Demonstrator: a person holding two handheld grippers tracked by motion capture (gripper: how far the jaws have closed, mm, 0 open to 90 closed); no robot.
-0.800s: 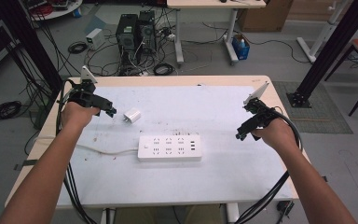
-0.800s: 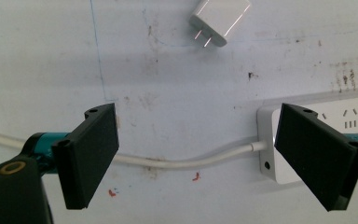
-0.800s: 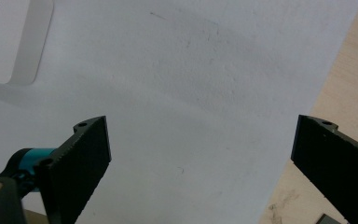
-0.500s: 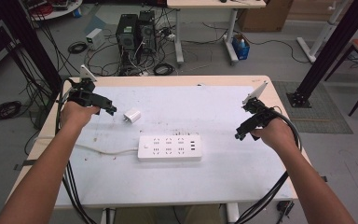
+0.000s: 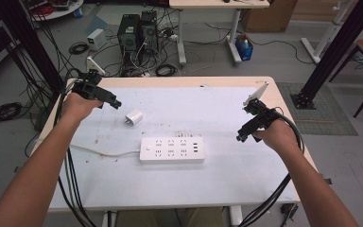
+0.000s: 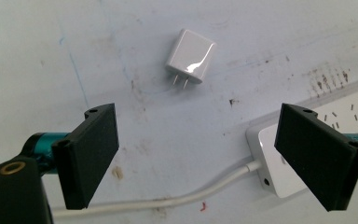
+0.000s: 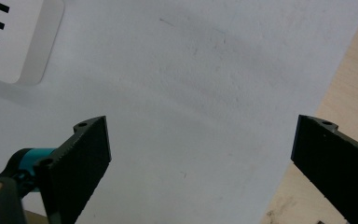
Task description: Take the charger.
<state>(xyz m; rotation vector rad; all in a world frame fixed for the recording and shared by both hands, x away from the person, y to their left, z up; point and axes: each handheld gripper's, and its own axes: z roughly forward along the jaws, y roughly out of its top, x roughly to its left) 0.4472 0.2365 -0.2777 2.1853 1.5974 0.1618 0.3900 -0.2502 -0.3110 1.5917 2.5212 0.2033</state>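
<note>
A small white plug-in charger (image 5: 133,117) lies on the white table cover, its two prongs showing in the left gripper view (image 6: 190,62). A white power strip (image 5: 172,150) lies mid-table with its cord (image 5: 99,152) running left; its end and cord appear in the left gripper view (image 6: 279,163). My left gripper (image 5: 115,102) hovers just left of the charger, jaws open and empty (image 6: 196,156). My right gripper (image 5: 242,136) hangs to the right of the strip, open and empty (image 7: 200,158); a corner of the strip (image 7: 14,42) sits at its upper left.
The wooden table (image 5: 283,109) has its bare edge just right of the white cover (image 7: 349,93). Behind the table the floor holds computer towers (image 5: 137,30), loose cables and another desk. Black cables trail from both grippers over the table's front edge.
None of note: both hands hold nearly the same places, and the charger and power strip have not moved.
</note>
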